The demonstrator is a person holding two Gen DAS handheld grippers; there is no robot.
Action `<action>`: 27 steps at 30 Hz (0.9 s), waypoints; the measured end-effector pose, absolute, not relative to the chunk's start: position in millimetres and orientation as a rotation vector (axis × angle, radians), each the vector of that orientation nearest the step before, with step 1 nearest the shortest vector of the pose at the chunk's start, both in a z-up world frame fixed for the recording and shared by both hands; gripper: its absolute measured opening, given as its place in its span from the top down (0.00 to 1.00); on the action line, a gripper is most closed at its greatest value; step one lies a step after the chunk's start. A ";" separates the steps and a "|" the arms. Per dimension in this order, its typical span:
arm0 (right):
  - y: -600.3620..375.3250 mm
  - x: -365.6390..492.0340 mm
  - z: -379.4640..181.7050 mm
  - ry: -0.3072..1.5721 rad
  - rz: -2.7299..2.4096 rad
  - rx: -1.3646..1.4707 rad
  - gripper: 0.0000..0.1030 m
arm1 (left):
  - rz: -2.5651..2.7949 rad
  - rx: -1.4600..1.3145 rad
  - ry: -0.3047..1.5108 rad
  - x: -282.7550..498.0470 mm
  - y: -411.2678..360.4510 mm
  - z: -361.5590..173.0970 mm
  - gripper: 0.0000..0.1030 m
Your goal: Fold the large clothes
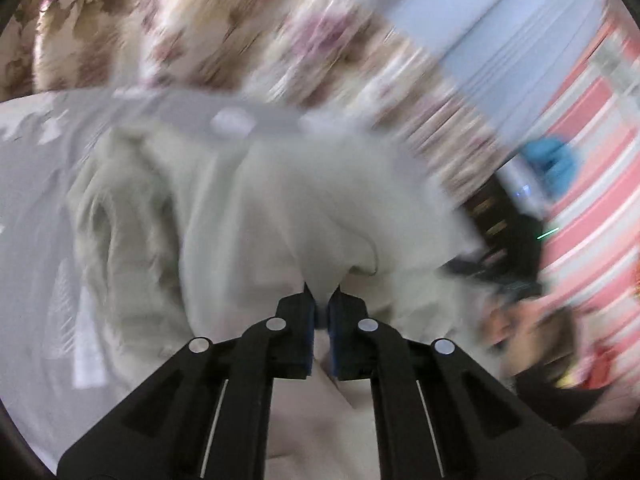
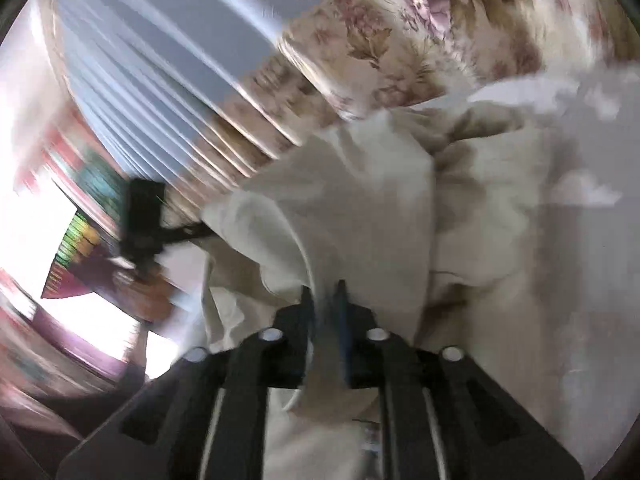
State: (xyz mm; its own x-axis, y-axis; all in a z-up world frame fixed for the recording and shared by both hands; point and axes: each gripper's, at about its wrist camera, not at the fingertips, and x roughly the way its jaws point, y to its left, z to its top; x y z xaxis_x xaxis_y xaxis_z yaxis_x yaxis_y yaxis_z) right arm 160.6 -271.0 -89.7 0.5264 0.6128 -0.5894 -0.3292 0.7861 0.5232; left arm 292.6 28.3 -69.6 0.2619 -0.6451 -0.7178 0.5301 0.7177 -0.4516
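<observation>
A large cream-white garment [image 1: 248, 208] hangs bunched and lifted over a grey bedsheet [image 1: 36, 208]. My left gripper [image 1: 322, 296] is shut on a fold of it, cloth pinched between the blue pads. In the right wrist view the same garment [image 2: 360, 208] drapes forward, and my right gripper [image 2: 324, 292] is shut on its edge. The other gripper shows in each view: the right one [image 1: 500, 240] at the garment's right side, the left one [image 2: 144, 220] at the left. Both views are motion-blurred.
A floral cushion or headboard [image 1: 180, 28] lies behind the garment, also in the right wrist view [image 2: 400, 40]. A pale blue pleated curtain [image 1: 500, 40] and pink-striped fabric [image 1: 592, 184] are beyond. A blue glove [image 1: 554, 164] holds the right gripper.
</observation>
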 end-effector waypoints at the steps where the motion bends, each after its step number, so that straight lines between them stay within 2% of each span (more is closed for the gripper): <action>1: -262.4 155.1 -83.0 0.830 0.548 0.285 0.54 | -0.729 -0.045 1.036 285.1 20.6 -75.2 0.89; 3: -247.6 145.0 -69.5 0.792 0.511 0.140 0.54 | -0.659 0.055 1.013 270.1 12.2 -77.6 0.75; 5: -229.5 133.2 -53.2 0.745 0.518 0.025 0.54 | -0.603 0.137 0.964 252.5 6.2 -72.7 0.49; 7: -216.7 125.7 -42.6 0.714 0.527 -0.047 0.54 | -0.571 0.201 0.909 231.7 -3.9 -63.5 0.38; 10: -192.4 123.3 -42.6 0.735 0.562 -0.143 0.54 | -0.591 0.235 0.903 217.4 -17.6 -62.0 0.33; 12: -176.1 132.1 -54.4 0.771 0.542 -0.203 0.54 | -0.602 0.261 0.932 216.7 -30.5 -71.4 0.33; 15: -151.8 157.8 -89.6 0.826 0.425 -0.365 0.54 | -0.573 0.311 0.983 225.2 -50.3 -95.0 0.35; 16: -149.9 163.2 -98.1 0.844 0.413 -0.378 0.56 | -0.585 0.301 1.004 227.7 -50.9 -100.1 0.40; 17: -148.0 171.9 -109.2 0.872 0.419 -0.378 0.64 | -0.600 0.289 1.036 234.7 -55.0 -108.4 0.54; 18: -148.7 175.0 -115.5 0.892 0.425 -0.373 0.96 | -0.617 0.282 1.066 240.2 -57.9 -115.1 0.60; 19: -148.5 181.8 -124.0 0.921 0.418 -0.367 1.00 | -0.620 0.281 1.070 242.3 -58.3 -117.4 0.65; 21: -156.5 185.2 -119.5 0.907 0.450 -0.285 1.00 | -0.632 0.281 1.053 242.8 -58.8 -112.0 0.77; 22: -162.7 182.9 -110.9 0.885 0.473 -0.228 1.00 | -0.639 0.258 1.045 243.9 -56.0 -105.1 0.89; 27: -198.0 169.3 -38.9 0.719 0.614 0.078 1.00 | -0.696 0.094 0.884 233.9 -23.3 -33.4 0.92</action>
